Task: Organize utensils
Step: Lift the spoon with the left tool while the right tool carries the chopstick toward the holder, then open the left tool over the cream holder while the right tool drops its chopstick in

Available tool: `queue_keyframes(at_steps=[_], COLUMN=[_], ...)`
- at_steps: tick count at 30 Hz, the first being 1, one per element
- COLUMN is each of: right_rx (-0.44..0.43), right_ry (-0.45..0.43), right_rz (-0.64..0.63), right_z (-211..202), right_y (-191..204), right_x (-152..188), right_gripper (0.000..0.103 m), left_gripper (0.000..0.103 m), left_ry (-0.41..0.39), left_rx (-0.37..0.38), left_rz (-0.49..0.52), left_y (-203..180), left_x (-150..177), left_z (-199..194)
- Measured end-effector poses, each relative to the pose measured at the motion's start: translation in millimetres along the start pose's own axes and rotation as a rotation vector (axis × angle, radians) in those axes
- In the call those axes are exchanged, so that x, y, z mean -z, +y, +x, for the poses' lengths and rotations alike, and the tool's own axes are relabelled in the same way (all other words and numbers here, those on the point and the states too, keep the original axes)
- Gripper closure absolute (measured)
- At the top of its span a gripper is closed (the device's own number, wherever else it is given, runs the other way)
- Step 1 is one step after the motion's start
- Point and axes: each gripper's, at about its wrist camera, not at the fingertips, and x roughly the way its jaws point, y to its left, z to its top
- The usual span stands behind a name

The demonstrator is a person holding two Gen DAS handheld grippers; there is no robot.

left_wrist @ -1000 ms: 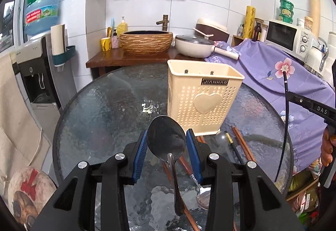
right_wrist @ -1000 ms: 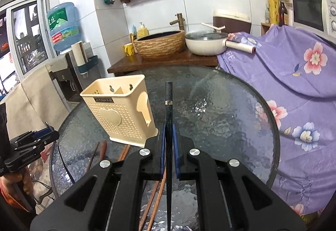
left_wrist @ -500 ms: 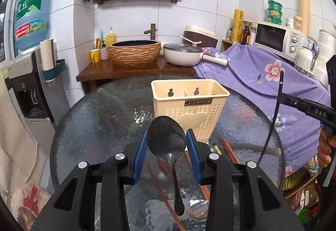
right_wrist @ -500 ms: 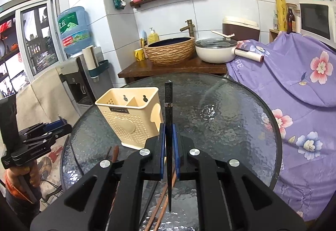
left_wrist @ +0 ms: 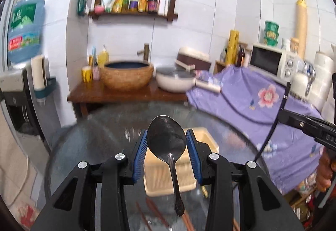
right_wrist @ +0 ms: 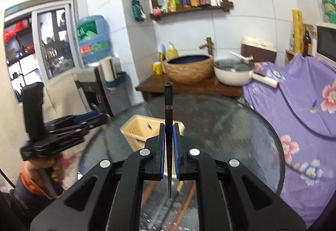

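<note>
the left gripper [left_wrist: 166,148] clamps a metal spoon [left_wrist: 167,140] at frame centre; the right gripper [right_wrist: 168,140] pinches a dark chopstick [right_wrist: 168,104] above the cream holder [right_wrist: 139,128].

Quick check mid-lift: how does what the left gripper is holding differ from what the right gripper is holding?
The left gripper holds a metal spoon; the right gripper holds a dark chopstick. The spoon is shiny with a broad bowl, the chopstick slim and matte black with a thin band. The left jaws stand apart around the spoon's bowl, while the right jaws are nearly closed on the chopstick. Both utensils are off the glass table, near the cream holder.
</note>
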Motion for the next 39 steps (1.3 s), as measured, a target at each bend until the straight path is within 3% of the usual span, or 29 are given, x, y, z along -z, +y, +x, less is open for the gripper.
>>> queue_keyframes(at_steps=[6, 12, 25, 39], right_rx=[-0.028, 0.014, 0.055, 0.063], right_ry=[-0.101, -0.174, -0.024, 0.027], right_rz=[-0.006, -0.037, 0.04, 0.082], right_z=[-2.5, 15.8, 109.4, 127.4], right_y=[16.4, 28.7, 8.5, -5.0], right_x=[-65.1, -95.7, -24.5, -0.9], right_gripper=[0.095, 0.095, 0.095, 0.095], left_gripper=[0.066, 0.066, 0.066, 0.066], left_ry=[-0.091, -0.125, -0.009, 0.053], left_rx=[-0.056, -0.105, -0.124, -0.12], left_rz=[-0.05, -0.051, -0.033, 0.032], left_y=[5.1, 2.2, 6.3, 1.5], left_x=[-54.6, -63.8, 0.6, 30.8], left_z=[22.6, 47.1, 87.5, 99.6])
